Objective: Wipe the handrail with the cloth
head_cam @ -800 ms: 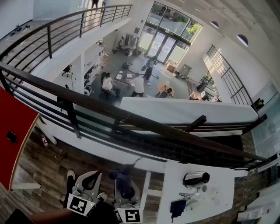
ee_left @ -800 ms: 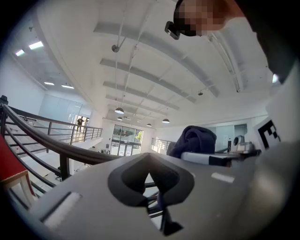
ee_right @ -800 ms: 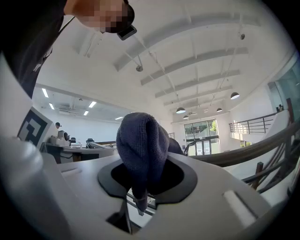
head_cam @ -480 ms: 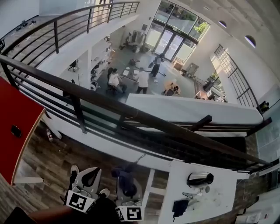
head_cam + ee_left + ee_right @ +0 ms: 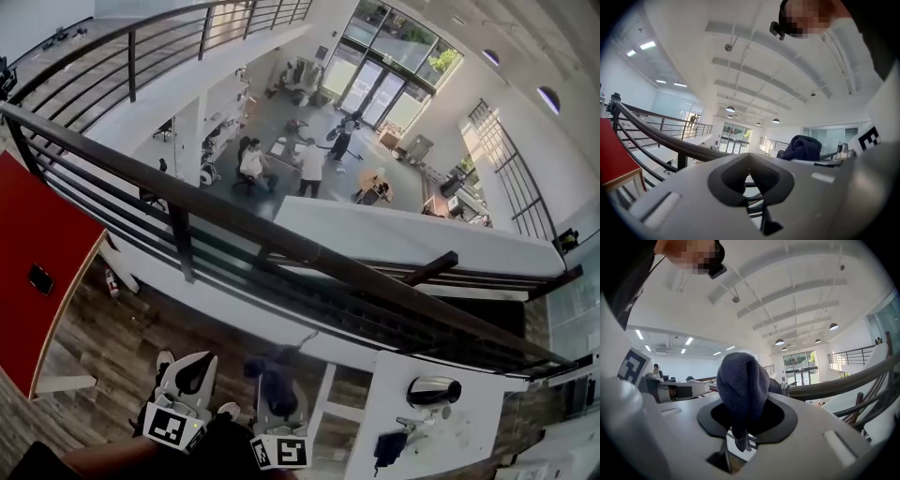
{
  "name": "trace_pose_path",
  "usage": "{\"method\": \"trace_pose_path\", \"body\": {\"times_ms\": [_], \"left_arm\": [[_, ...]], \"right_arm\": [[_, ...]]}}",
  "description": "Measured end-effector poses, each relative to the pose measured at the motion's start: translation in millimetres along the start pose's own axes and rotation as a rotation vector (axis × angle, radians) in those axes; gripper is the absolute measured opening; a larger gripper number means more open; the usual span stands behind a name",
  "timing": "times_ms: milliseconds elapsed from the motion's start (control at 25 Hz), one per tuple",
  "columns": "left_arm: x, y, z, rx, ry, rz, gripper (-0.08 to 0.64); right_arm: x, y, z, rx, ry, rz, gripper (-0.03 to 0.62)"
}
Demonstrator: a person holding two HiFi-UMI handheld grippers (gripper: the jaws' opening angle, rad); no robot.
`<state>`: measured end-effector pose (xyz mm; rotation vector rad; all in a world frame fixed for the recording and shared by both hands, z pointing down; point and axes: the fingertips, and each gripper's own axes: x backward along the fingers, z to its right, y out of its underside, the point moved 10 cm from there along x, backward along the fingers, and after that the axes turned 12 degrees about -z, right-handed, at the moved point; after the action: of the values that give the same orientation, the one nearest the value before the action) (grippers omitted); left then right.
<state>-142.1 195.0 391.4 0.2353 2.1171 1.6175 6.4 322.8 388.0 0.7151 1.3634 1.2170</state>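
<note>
Handrail (image 5: 281, 239) drifted right; gripper views show right gripper (image 5: 739, 440) fingers pinching cloth (image 5: 740, 380), left gripper (image 5: 751, 187) fingers together.

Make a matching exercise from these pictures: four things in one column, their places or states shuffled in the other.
1. cloth
2. handrail
3. red table
4. white table

A. at the left edge of the head view
B. clamped in the right gripper
C. at the lower right of the head view
D. a dark bar slanting across the head view

Pairs: 1-B, 2-D, 3-A, 4-C
</note>
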Motion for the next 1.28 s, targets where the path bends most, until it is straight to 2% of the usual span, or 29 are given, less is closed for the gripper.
{"method": "trace_pose_path", "body": {"times_ms": [120,400,600,960,1280], "left_arm": [[-5,-7,-18,-0.029,0.021,0.006,0.0],[-9,-30,-48,-0.019,0.023,0.002,0.0],[-13,-44,-90,-0.033,0.044,0.007,0.0],[-14,-46,-158,-0.004,0.06,-0.011,0.0],[-13,-61,-181,0.037,0.052,0.075,0.0]], "right_arm": [[-19,-3,-16,0.002,0.005,-0.008,0.106],[-35,-26,-34,-0.01,0.014,0.016,0.106],[-67,-35,-54,-0.02,0.05,0.0,0.106],[-129,-42,-99,-0.006,0.049,-0.017,0.107],[-182,-67,-103,0.019,-0.003,0.017,0.106]]}}
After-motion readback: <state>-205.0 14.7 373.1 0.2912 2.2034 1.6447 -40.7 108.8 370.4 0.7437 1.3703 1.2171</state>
